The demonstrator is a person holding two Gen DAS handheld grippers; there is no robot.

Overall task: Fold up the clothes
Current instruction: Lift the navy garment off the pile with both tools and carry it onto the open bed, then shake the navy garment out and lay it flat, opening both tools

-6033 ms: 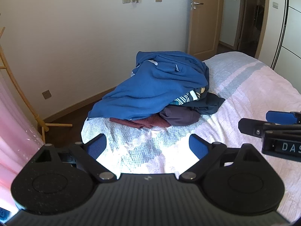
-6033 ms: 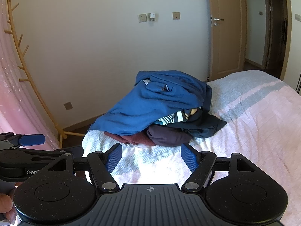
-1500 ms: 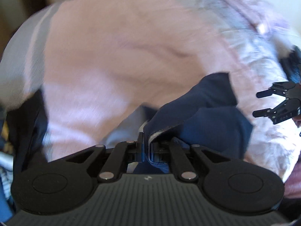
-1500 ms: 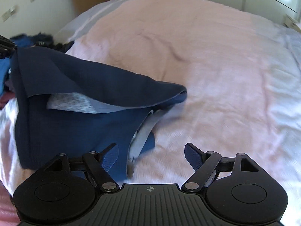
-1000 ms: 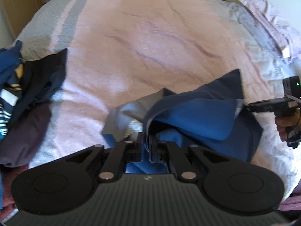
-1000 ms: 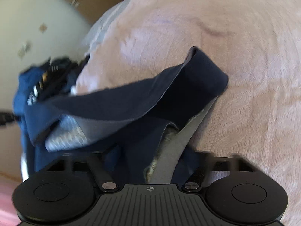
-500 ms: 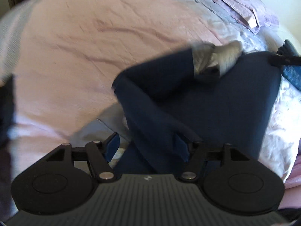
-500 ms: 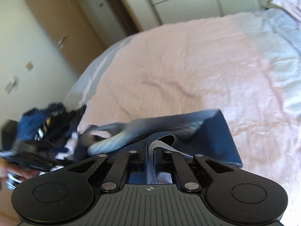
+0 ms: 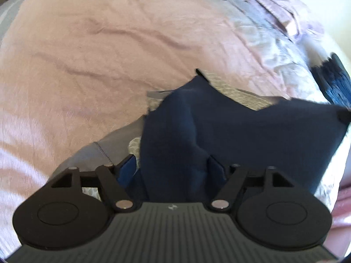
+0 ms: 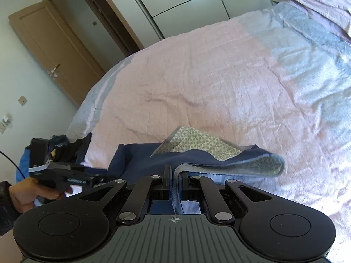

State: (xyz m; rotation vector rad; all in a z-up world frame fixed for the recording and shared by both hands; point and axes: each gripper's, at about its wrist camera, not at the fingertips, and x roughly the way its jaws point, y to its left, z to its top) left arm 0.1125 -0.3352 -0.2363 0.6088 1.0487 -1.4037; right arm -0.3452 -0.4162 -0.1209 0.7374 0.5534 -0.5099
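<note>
Bed (image 10: pixel 219 76) with pink quilted cover, grey-blue band across the pillow end. Pink pillows (image 10: pixel 324 2) at the head. Pale wardrobe doors (image 10: pixel 197 2) beyond the bed. Brown wooden door (image 10: pixel 54 52) with lever handle, an open dark doorway beside it. Pale wall (image 10: pixel 17 70) with what look like switch plates. Bright daylight.

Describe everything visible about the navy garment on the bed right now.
The navy garment is dark blue woven-looking cloth with a pale, small-patterned lining and a grey-edged hem. It lies crumpled and partly folded over on the pink bedspread. The right gripper is shut on its edge; the left gripper stands open around a raised fold.
</note>
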